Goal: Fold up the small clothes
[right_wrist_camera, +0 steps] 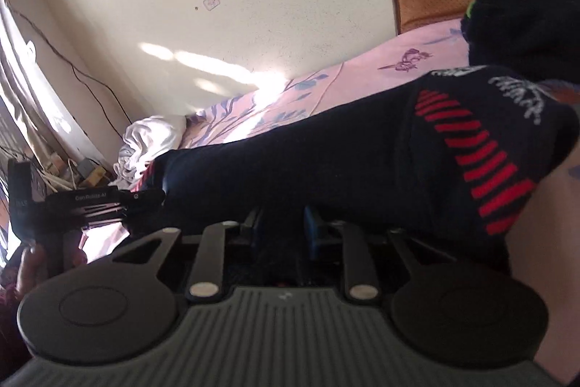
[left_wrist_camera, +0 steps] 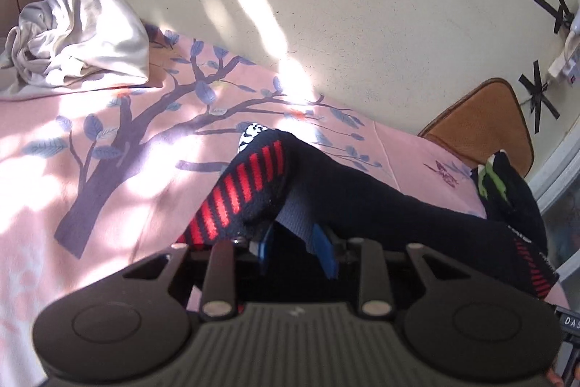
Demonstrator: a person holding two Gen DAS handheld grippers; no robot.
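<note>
Black knitted sock with red diagonal stripes (left_wrist_camera: 253,184) stretched out long over the pink tree-printed bed sheet (left_wrist_camera: 72,169), one end clamped in the left tool (left_wrist_camera: 297,242), the other in the right tool (right_wrist_camera: 282,223), probably to pull it straight for folding. Crumpled white garment (left_wrist_camera: 79,31) near the bed's far edge. No containers visible.

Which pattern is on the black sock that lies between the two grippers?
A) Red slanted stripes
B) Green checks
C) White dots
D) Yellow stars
A: the black sock shows bands of red slanted stripes near both ends in both wrist views, as it lies across the pink bedsheet.
</note>
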